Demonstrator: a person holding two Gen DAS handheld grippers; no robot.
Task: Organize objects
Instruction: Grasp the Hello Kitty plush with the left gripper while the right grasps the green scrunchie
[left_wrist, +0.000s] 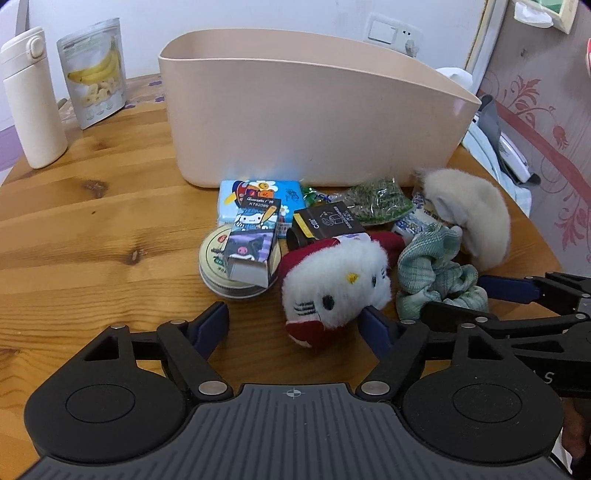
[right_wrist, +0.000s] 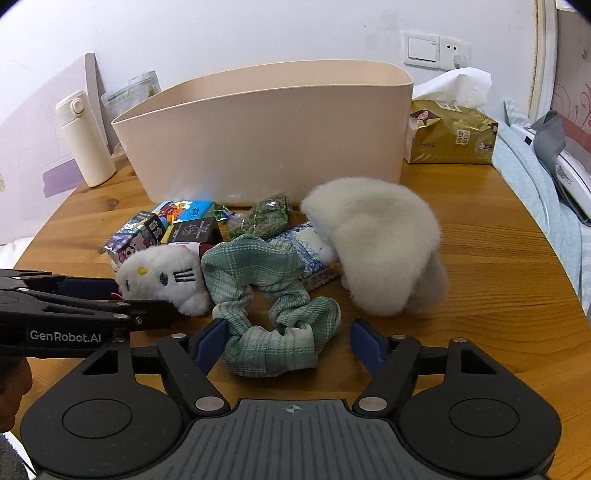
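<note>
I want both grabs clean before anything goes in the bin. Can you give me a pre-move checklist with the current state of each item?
1. Left tongs open around the white plush cat toy: ok.
2. Right tongs open around the green plaid fabric scrunchie: ok.
3. Either tongs closed on its item: not ok.
4. Beige plastic bin upright, top open: ok.
5. Bin has room inside: cannot tell.
6. Scrunchie clear of neighbours: not ok, touches the toy.
</note>
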